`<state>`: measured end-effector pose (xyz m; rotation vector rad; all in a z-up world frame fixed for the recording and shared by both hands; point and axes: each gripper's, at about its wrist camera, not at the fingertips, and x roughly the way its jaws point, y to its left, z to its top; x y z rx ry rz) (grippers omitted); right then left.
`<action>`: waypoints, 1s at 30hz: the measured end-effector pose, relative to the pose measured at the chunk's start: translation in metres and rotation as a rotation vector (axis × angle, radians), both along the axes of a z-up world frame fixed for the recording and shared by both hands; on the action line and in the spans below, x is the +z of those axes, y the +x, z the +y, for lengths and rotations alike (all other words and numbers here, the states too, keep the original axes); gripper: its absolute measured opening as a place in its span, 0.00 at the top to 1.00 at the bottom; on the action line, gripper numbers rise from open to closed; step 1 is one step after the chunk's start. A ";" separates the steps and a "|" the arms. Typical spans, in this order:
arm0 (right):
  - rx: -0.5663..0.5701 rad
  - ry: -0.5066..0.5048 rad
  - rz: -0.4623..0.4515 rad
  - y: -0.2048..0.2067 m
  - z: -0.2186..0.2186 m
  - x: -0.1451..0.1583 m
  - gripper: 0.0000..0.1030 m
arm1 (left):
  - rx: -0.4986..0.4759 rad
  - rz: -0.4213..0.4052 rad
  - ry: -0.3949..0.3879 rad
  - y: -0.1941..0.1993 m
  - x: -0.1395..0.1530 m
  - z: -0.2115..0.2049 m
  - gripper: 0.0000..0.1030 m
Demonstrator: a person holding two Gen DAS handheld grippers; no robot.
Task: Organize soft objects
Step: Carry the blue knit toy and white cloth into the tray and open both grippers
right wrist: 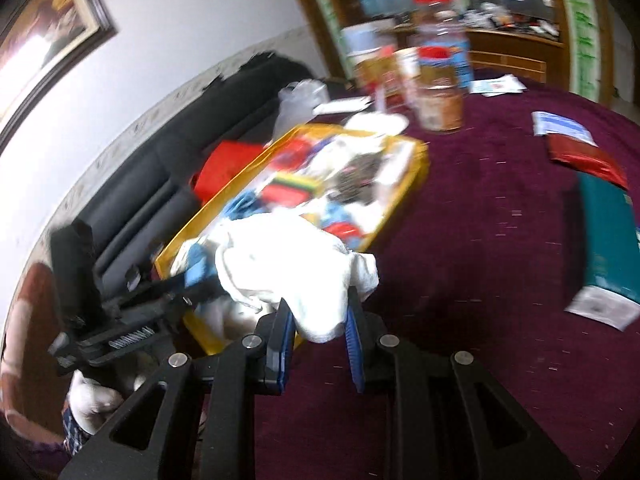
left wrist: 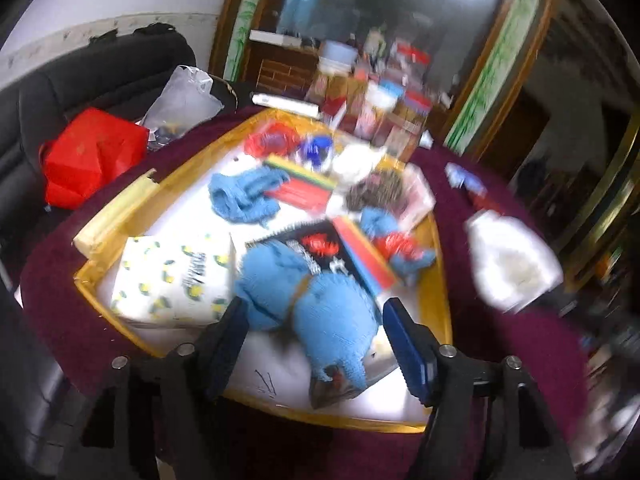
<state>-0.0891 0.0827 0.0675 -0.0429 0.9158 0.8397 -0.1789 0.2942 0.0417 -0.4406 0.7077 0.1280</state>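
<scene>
Two sets of tongs are in use. Left tongs (left wrist: 314, 344) stand apart over the near end of the yellow tray (left wrist: 442, 280), pads clear of the blue knitted toy (left wrist: 320, 304) lying between them on the tray's white floor. Right tongs (right wrist: 318, 344) are clamped on a white cloth (right wrist: 288, 268), held above the maroon counter (right wrist: 480, 240) beside the tray. Farther in the tray lie a lemon-print tissue pack (left wrist: 172, 276), a black notebook (left wrist: 320, 248) and a blue knitted cloth (left wrist: 244, 196).
</scene>
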 end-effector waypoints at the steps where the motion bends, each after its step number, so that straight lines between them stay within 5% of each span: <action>1: 0.015 -0.010 0.003 -0.002 0.009 -0.003 0.78 | 0.011 -0.020 -0.010 -0.005 0.004 0.004 0.28; 7: 0.042 -0.132 -0.017 -0.006 0.054 -0.026 0.78 | 0.087 -0.091 0.002 -0.029 0.021 0.025 0.19; 10: 0.043 -0.204 -0.065 -0.010 0.067 -0.033 0.59 | 0.118 -0.091 0.052 -0.032 0.022 0.031 0.13; 12: 0.047 -0.204 -0.082 -0.013 0.069 -0.029 0.38 | 0.135 -0.088 0.082 -0.034 0.022 0.033 0.11; 14: 0.028 -0.187 -0.142 -0.019 0.065 -0.017 0.32 | 0.148 -0.086 0.106 -0.034 0.019 0.035 0.10; 19: 0.015 -0.120 -0.238 -0.028 0.066 0.007 0.32 | 0.198 -0.058 0.180 -0.033 0.014 0.036 0.08; 25: 0.114 -0.177 -0.133 -0.023 0.099 -0.017 0.32 | 0.227 -0.012 0.233 -0.032 0.008 0.039 0.08; 30: 0.066 -0.209 -0.044 -0.004 0.102 -0.046 0.32 | 0.251 0.013 0.252 -0.034 0.005 0.044 0.07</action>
